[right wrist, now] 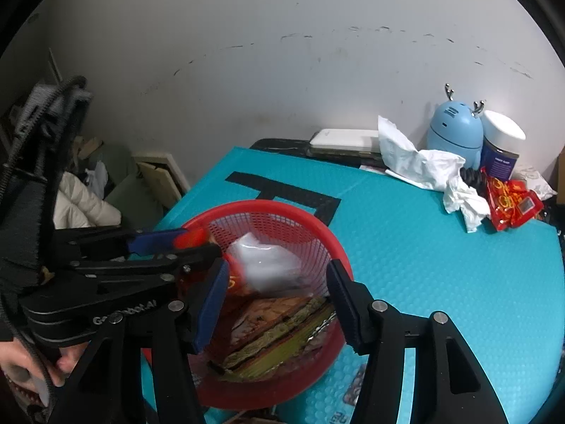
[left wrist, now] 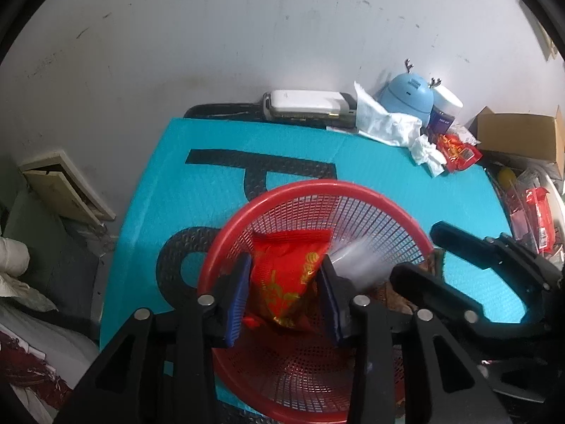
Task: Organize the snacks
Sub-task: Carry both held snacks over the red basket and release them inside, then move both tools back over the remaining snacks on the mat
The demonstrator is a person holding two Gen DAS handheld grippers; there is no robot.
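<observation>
Red snack packet, pinched between the left gripper fingers, hangs over the red basket for release; right gripper, jaws wide and empty, waits above the basket's packets.

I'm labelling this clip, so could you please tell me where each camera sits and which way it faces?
Left wrist: on the left gripper, looking down into the red basket; its fingers hold a red snack packet; the right gripper shows beside it.
Right wrist: on the open right gripper, above the basket; the left gripper enters at left.
Shared: basket, teal mat, blue deer gadget.
</observation>
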